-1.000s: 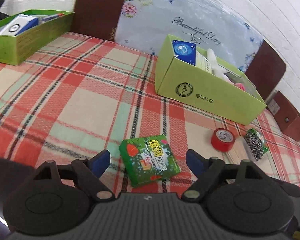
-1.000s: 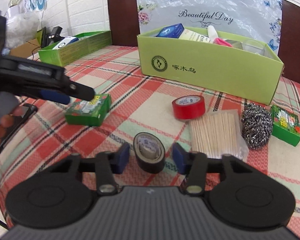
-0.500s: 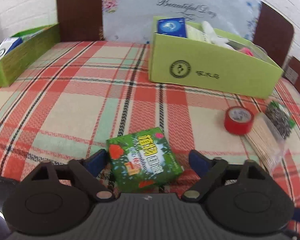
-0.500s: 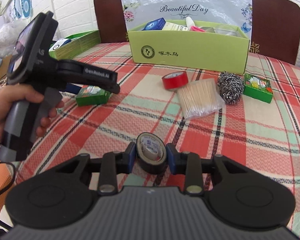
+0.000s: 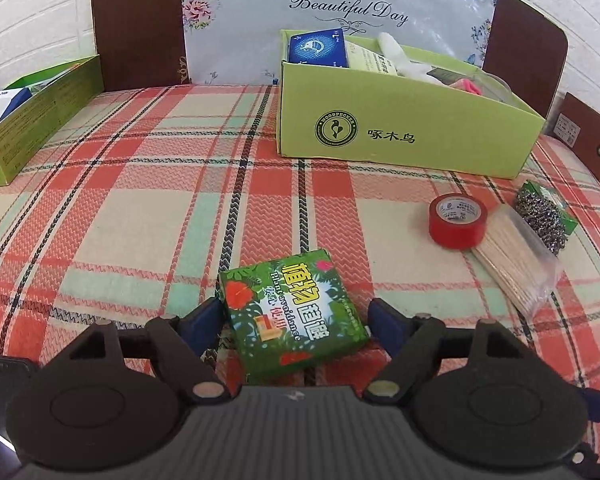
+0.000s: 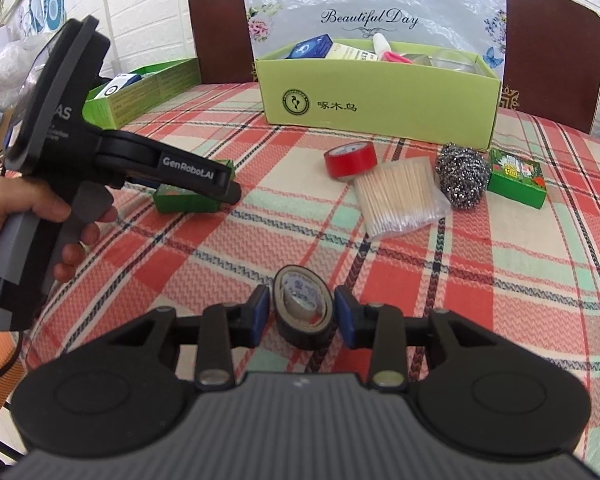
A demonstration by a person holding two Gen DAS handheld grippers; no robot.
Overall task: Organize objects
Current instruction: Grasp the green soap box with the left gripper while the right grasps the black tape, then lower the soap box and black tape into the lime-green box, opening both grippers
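Note:
A green printed box (image 5: 292, 312) lies flat on the plaid cloth between the fingers of my left gripper (image 5: 296, 318). Its jaws are opening and stand just off the box's sides. From the right wrist view, a hand holds that left gripper (image 6: 224, 188) low over the same green box (image 6: 180, 202). My right gripper (image 6: 302, 312) is shut on a black tape roll (image 6: 304, 310), which stands on edge between the blue pads near the cloth's front. The large green cardboard box (image 5: 400, 136) with several items inside stands at the back.
A red tape roll (image 6: 350, 158), a bag of toothpicks (image 6: 398, 196), a steel scourer (image 6: 462, 176) and a second small green box (image 6: 518, 176) lie in front of the large box (image 6: 380, 104). A lower green tray (image 5: 28, 128) sits back left. A wooden headboard (image 5: 138, 20) is behind.
The right gripper closed on the black tape roll and drew it back from the toothpicks. The left gripper rolled level and came closer around the green box.

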